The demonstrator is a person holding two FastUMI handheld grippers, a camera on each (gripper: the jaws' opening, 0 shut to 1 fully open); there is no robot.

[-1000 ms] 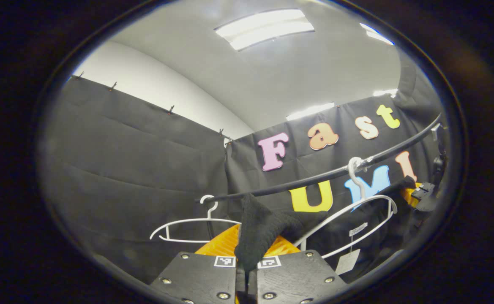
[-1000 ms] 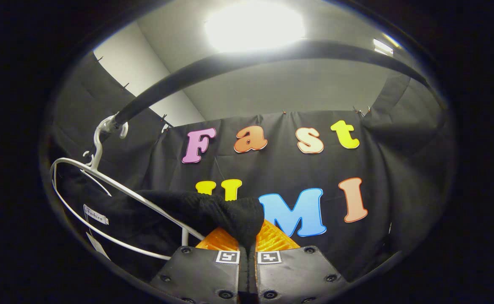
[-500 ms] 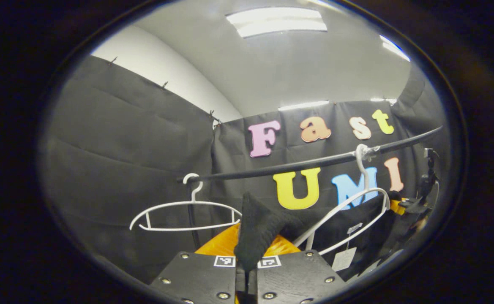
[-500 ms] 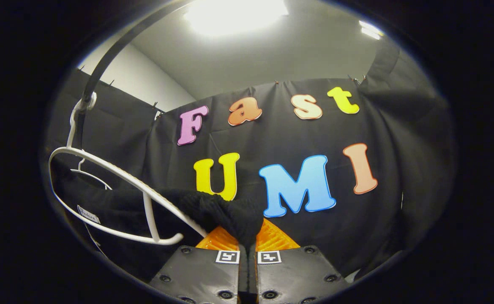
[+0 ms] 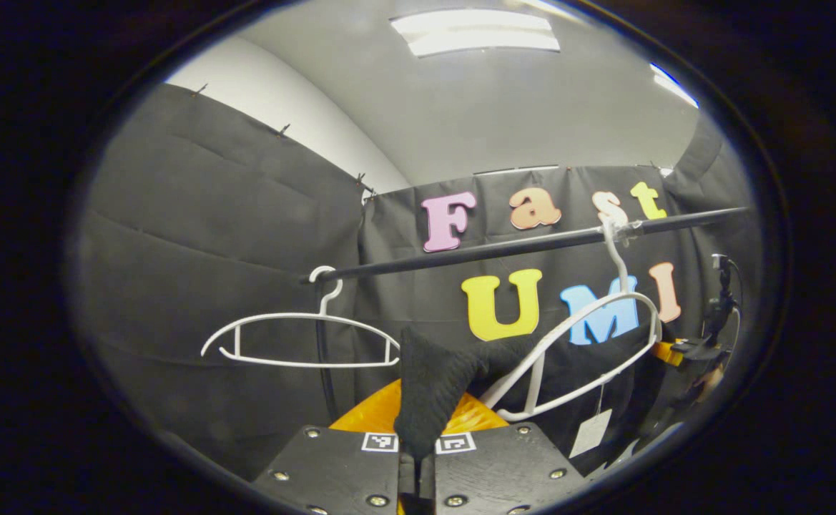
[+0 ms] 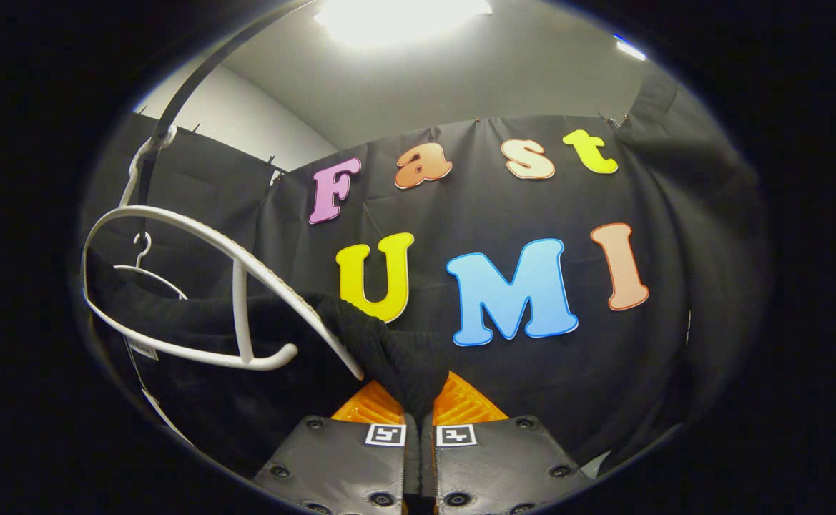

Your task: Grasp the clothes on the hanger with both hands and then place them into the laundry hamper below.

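Black knit garment (image 5: 432,386) sits pinched in your left gripper (image 5: 418,454) in the left gripper view: both fingers are closed on a bunched fold of it, which rises from between them and trails off to the right. From there the cloth runs toward a white hanger (image 5: 575,350) that hangs tilted from the black rail (image 5: 525,247), its hook caught on the rail near the right end. The dark fabric drapes below and behind that hanger's lower bar, and a paper tag (image 5: 589,433) dangles beneath it. A second white hanger (image 5: 300,340), bare, hangs level from the rail's left end. Far right, just past the tilted hanger, you can see your other gripper (image 5: 689,350) small and partly hidden; its fingers are too small there to judge.

In the right gripper view, your right gripper (image 6: 421,447) is likewise clamped on a fold of the garment (image 6: 396,357), the knit bunching up between both fingers. The cloth stretches left under the tilted hanger (image 6: 239,286), whose long arm slopes down to end just beside the gripped fold. The bare hanger (image 6: 142,268) shows farther off behind it, and the rail (image 6: 196,79) curves up the left side.
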